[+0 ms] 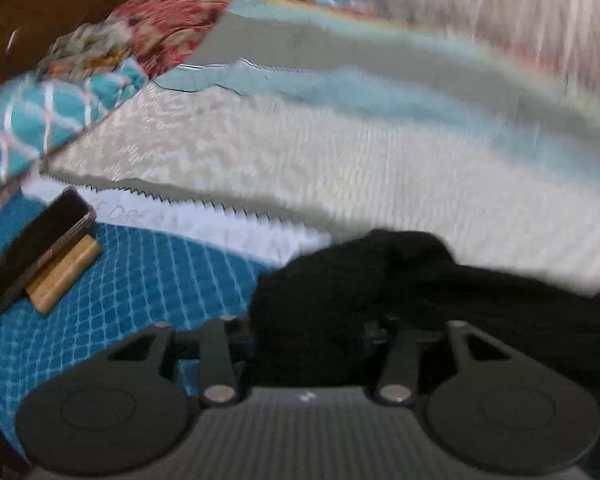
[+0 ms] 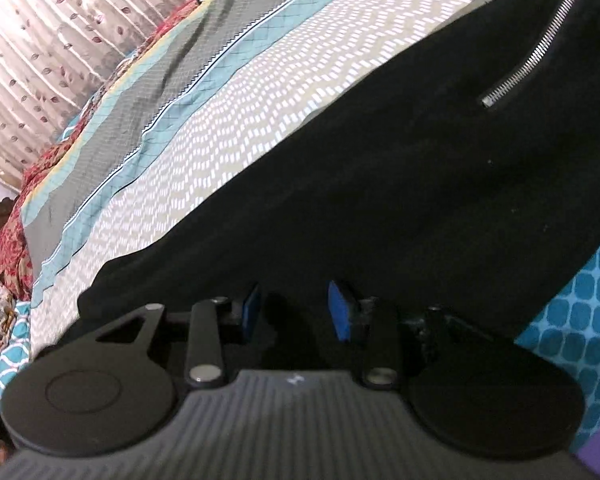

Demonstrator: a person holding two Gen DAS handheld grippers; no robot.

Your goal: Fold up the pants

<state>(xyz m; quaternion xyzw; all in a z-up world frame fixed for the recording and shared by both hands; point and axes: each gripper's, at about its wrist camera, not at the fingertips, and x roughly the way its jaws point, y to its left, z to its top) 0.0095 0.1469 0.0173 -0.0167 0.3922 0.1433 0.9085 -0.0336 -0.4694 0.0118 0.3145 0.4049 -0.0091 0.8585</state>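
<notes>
On a bed with a patterned cover (image 2: pixel 228 128), black pants (image 2: pixel 400 184) lie spread out, a silver zip (image 2: pixel 536 44) showing near their far end. Beyond the cover a pleated curtain (image 2: pixel 60 36) hangs along the wall.

From the right wrist view, the right gripper (image 2: pixel 296 312) sits low over the near edge of the pants. Its two blue pads (image 2: pixel 342 308) stand apart with dark cloth showing in the gap. Whether they pinch a fold or only hover over it cannot be told, since black cloth and shadow merge there.

From the left wrist view, which is blurred, the left gripper (image 1: pixel 308 340) points at a bunched heap of the same black cloth. Fabric fills the space between its fingers, which are partly spread; the pads are hidden, so a grip cannot be confirmed. To its left, on blue sheet, a phone (image 1: pixel 36 248) rests on a small wooden block (image 1: pixel 64 276), beside a sheet of paper (image 1: pixel 204 224).

Risks, as a judgement: if either claw holds only one layer, or nothing, lifting would drag the cloth unevenly and leave a crooked fold. The bunched heap at the left could get folded in as a lump. A wide sweep of the left hand might knock the phone off its block.
</notes>
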